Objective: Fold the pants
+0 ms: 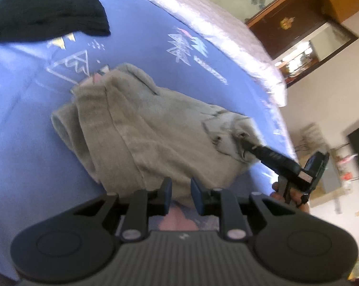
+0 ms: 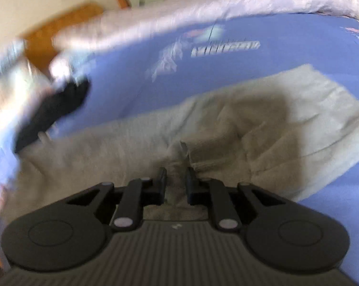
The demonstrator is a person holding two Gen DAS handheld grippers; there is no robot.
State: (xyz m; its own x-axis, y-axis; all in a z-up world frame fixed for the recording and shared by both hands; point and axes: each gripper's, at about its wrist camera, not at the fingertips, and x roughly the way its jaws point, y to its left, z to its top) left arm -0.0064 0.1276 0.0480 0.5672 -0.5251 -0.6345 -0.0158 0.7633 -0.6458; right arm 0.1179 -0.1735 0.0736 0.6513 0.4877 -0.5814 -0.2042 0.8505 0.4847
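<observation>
Beige pants (image 1: 155, 128) lie partly folded on a blue printed bedsheet (image 1: 24, 100). My left gripper (image 1: 181, 196) is shut on the near edge of the pants, with the cloth between its blue pads. My right gripper (image 1: 243, 141) shows in the left wrist view, its black fingers pinching the pants at the right side by a pocket. In the right wrist view the right gripper (image 2: 175, 184) is shut on a bunch of the beige pants (image 2: 250, 128), which spread out ahead over the sheet (image 2: 274, 38). That view is blurred by motion.
A black garment (image 1: 48, 12) lies on the sheet at the far left, and shows as a dark blur in the right wrist view (image 2: 53, 112). A pale quilted blanket (image 1: 215, 23) runs along the bed's far edge. A dark wooden cabinet (image 1: 298, 19) stands beyond the bed.
</observation>
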